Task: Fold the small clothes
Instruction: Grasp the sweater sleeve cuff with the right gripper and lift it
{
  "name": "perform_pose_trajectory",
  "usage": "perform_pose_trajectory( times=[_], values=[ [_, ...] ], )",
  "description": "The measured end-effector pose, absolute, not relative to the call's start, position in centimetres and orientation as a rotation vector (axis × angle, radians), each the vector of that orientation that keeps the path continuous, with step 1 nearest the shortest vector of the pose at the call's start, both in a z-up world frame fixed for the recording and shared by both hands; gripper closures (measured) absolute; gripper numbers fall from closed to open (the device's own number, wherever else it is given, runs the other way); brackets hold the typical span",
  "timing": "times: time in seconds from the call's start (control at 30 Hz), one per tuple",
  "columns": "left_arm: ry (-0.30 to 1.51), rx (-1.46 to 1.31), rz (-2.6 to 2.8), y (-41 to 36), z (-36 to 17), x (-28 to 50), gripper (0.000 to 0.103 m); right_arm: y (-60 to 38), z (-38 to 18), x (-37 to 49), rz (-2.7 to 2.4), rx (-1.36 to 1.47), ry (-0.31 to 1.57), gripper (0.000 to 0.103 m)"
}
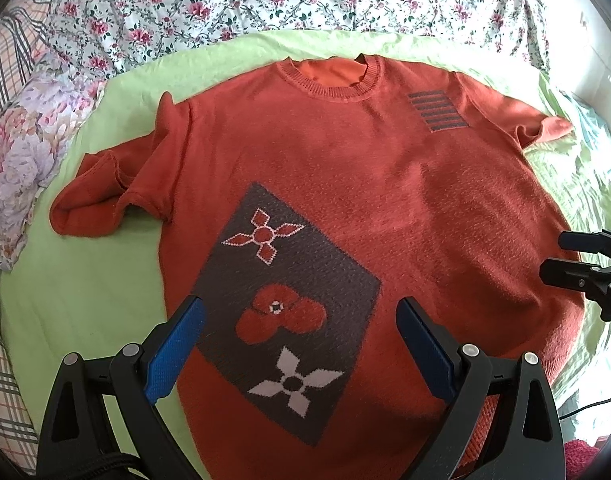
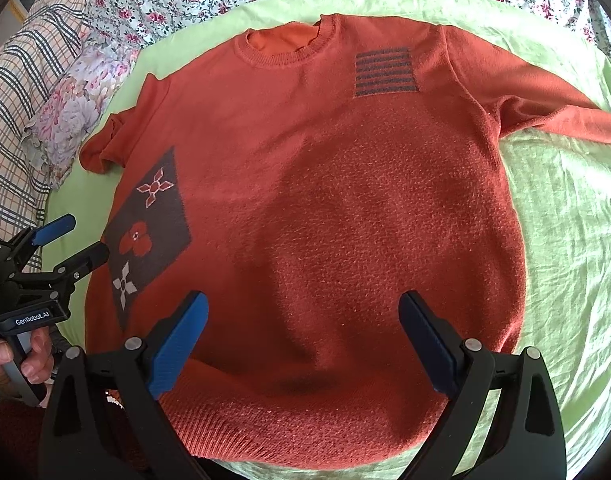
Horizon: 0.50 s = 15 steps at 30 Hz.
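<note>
The orange sweater (image 2: pixel 313 208) lies flat and face up on the green sheet (image 2: pixel 565 240) on the bed, and the left gripper (image 1: pixel 299 320) and right gripper (image 2: pixel 303 316) both hang wide open over its bottom edge, holding nothing. The sleeve (image 1: pixel 93 204) at 9 o'clock is bunched up — if it gets folded like that, it could make a lump, and a gripper might pinch the sheet too

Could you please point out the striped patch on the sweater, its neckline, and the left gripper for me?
striped patch (image 2: pixel 385 72): right wrist view, on its middle stripes.
neckline (image 1: pixel 337 92): left wrist view, on the ribbed front collar.
left gripper (image 1: pixel 301 320): left wrist view, midway between its open blue-padded fingertips.
</note>
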<state>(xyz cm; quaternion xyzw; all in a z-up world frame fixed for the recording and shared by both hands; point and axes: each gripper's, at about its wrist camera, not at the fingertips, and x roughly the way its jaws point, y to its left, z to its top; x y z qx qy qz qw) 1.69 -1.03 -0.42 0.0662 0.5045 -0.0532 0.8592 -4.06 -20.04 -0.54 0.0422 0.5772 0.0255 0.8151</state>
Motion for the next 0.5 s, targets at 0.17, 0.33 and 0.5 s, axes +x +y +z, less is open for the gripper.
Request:
perform_pose_trajectory(
  times=[0.17,0.33,0.5],
  values=[
    [1.053,0.146,-0.108,-1.5,-0.4,2.7,0.006,-21.9,0.0,-3.7,0.03,0.129,1.234,0.007],
    [1.063,0.137,-0.107,-1.9,-0.5,4.2,0.006,-26.4,1.1,-2.8,-0.039,0.211,1.198,0.007],
    [1.089,0.117,-0.114,-2.7,-1.1,6.0,0.006,-32.7,1.8,-1.7,-0.117,0.362,1.178,0.007]
  ],
)
